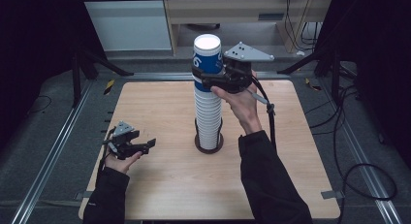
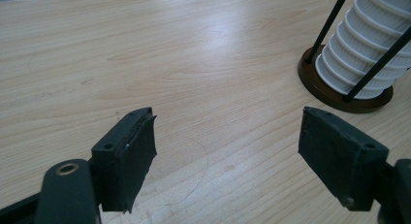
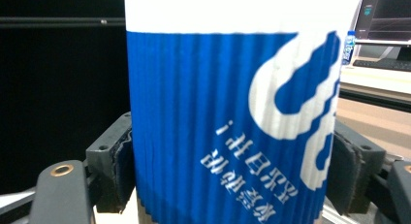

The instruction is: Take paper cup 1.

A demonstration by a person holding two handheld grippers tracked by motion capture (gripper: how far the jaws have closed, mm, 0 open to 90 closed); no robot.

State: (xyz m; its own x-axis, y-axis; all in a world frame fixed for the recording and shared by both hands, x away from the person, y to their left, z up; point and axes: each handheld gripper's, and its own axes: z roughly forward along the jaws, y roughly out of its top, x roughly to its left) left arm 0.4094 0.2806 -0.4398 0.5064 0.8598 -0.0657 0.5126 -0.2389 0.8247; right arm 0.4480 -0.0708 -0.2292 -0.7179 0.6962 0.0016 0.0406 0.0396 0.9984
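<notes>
Right tool: jaws pinch the blue cup, one pad on each side of its ribbed wall. In the right gripper view the blue cup sits squarely between the jaws, inverted, its print upside down. Directly beneath the tool, the cup caps the white cup stack, which stands in a dark holder on the bench.

Left tool: jaws spread, nothing between them, held low over the bench. The holder base lies ahead and to the right of its jaws, well apart.
</notes>
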